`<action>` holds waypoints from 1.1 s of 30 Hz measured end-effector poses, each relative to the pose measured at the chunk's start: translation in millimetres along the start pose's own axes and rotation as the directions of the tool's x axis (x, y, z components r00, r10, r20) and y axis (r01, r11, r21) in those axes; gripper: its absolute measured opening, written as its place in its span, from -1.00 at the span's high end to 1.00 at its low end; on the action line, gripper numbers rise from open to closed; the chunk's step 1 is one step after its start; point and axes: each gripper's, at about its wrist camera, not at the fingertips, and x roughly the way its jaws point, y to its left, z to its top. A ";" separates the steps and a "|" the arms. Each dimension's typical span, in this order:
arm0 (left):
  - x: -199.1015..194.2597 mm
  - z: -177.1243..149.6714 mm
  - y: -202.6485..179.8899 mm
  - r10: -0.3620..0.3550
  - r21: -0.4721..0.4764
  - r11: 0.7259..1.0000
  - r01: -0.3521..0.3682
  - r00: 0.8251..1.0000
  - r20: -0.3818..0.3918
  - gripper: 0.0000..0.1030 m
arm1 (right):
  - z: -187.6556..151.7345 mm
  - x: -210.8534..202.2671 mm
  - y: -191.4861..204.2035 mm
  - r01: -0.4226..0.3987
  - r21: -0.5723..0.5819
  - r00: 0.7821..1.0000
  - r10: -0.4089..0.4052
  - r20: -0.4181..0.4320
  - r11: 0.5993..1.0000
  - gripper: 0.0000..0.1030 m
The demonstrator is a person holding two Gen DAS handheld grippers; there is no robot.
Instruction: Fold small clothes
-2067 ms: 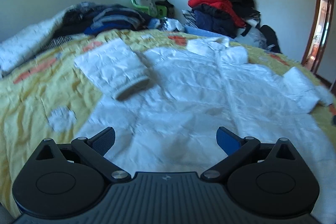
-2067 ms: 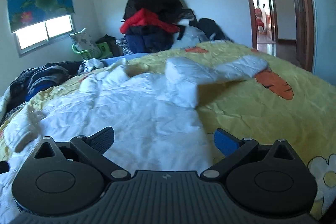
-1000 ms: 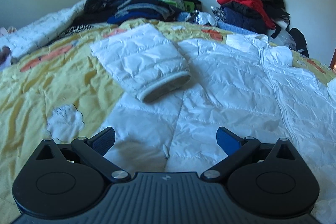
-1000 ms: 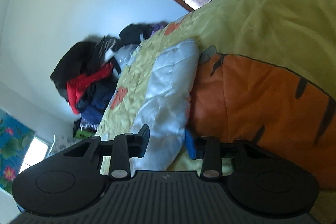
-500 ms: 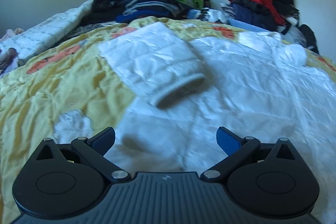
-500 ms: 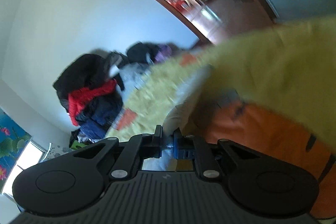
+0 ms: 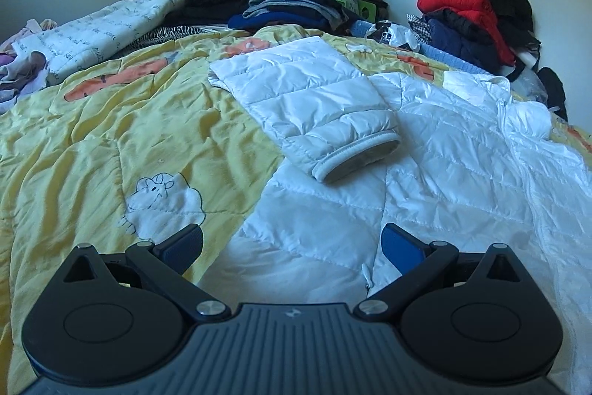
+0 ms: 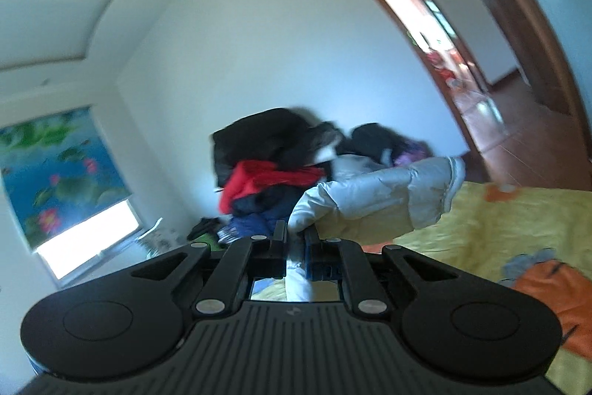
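Observation:
A white quilted child's jacket lies spread on the yellow bedspread. Its left sleeve is folded across the body, cuff toward me. My left gripper is open and empty, hovering just above the jacket's bottom hem. My right gripper is shut on the jacket's other sleeve and holds it lifted above the bed, cuff pointing right. The jacket body is out of sight in the right wrist view.
Piles of dark clothes and a white quilt lie at the bed's far end. A heap of red, black and navy coats stands in the corner, also in the right wrist view. An open doorway is to the right.
My right gripper closed on the right sleeve and lifted it off the bed. My left gripper drifted left along the jacket's hem, still open.

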 end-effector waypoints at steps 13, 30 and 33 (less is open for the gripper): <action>-15.0 -6.2 12.6 -0.045 -0.053 0.998 0.045 0.999 -0.006 -1.00 | -123.9 17.5 146.3 -0.177 -0.336 0.967 0.100 -0.235 0.925 0.74; -15.0 10.9 -1.9 -0.194 -0.141 0.971 0.191 0.981 -0.007 -1.00 | -207.7 -38.0 185.3 -0.488 -0.334 0.744 0.185 -0.642 0.807 -0.17; -11.9 17.8 -19.7 -0.269 -0.121 0.956 0.266 0.963 -0.009 -1.00 | -180.0 -47.8 160.0 -0.412 -0.295 0.788 0.175 -0.590 0.862 -0.19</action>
